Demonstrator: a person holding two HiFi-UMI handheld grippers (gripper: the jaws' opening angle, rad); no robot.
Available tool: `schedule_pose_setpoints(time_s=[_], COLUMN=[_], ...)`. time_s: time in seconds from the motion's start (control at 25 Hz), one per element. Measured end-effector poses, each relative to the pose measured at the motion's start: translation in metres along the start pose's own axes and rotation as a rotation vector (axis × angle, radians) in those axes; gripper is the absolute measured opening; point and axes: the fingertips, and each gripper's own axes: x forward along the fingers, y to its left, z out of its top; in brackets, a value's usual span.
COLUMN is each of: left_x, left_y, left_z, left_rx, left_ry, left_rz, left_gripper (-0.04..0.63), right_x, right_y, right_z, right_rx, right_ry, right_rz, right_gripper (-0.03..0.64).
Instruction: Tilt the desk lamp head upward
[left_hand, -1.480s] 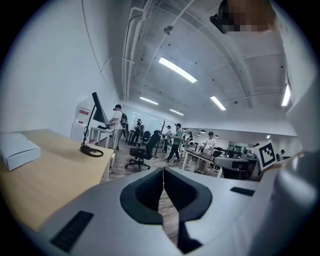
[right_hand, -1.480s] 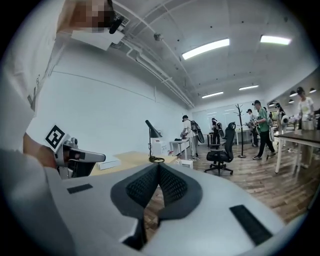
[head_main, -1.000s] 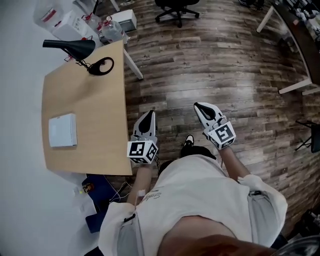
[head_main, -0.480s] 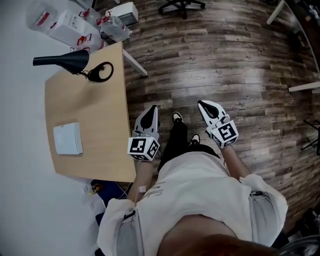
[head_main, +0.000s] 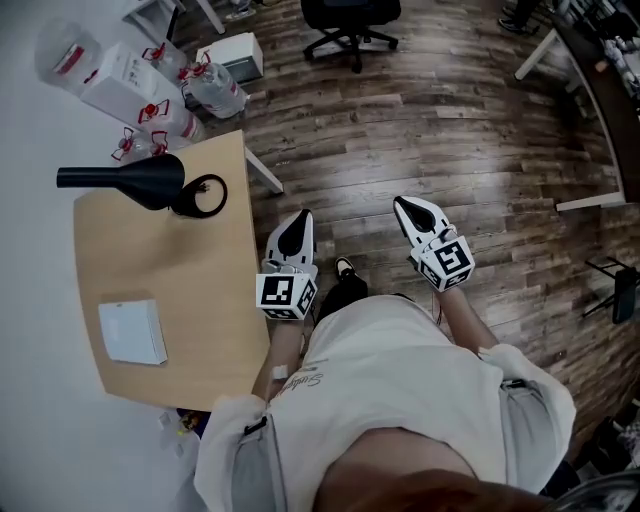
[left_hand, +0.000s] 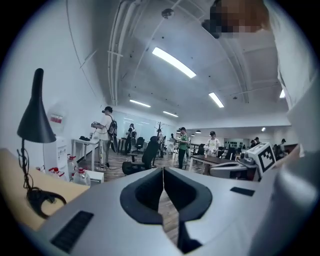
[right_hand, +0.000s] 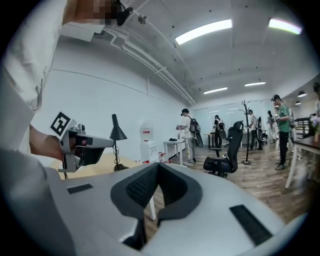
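Observation:
A black desk lamp (head_main: 140, 181) stands at the far corner of the light wooden desk (head_main: 170, 290), its cone head pointing left in the head view, on a round ring base (head_main: 201, 196). In the left gripper view the lamp (left_hand: 35, 117) rises at the left. The right gripper view shows the lamp (right_hand: 117, 132) small in the distance. My left gripper (head_main: 297, 226) is shut and empty, held beside the desk's right edge over the floor. My right gripper (head_main: 408, 211) is shut too, farther right over the floor. Both are well short of the lamp.
A white flat box (head_main: 132, 331) lies on the desk's near left part. Water bottles and white boxes (head_main: 150, 85) stand on the floor beyond the desk. A black office chair (head_main: 348, 20) is farther back. Other people stand in the room's background (left_hand: 182, 145).
The view has shifted: the desk and lamp now sit lower and nearer in the head view. Both grippers stay shut, held at about the same place before the body.

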Motion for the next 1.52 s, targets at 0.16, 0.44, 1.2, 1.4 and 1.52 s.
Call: schedule_pose_setpoints(time_s=[0.16, 0.44, 1.2, 1.4, 1.52], left_x=[0.033, 0.059, 0.135, 0.146, 0.143], left_y=[0.037, 0.088, 0.231, 0.272, 0.29], left_z=[0.002, 0.002, 0.028, 0.046, 0.048], left_rx=[0.009, -0.021, -0.2, -0.2, -0.222], left_ry=[0.023, 0.043, 0.013, 0.008, -0.007], left_rz=[-0.035, -0.034, 0.394, 0.553, 0.665], left_gripper=[0.017, 0.017, 0.017, 0.017, 0.017], right_x=[0.061, 0.119, 0.349, 0.428, 0.46], right_y=[-0.002, -0.008, -0.045, -0.036, -0.021], right_z=[0.022, 0.024, 0.032, 0.049, 0.041], right_rx=[0.032, 0.047, 0.009, -0.044, -0.032], right_ry=[-0.049, -0.012, 0.057, 0.033, 0.066], right_rz=[0.015, 0.026, 0.458, 0.643, 0.776], right_gripper=[-0.005, -0.005, -0.005, -0.004, -0.005])
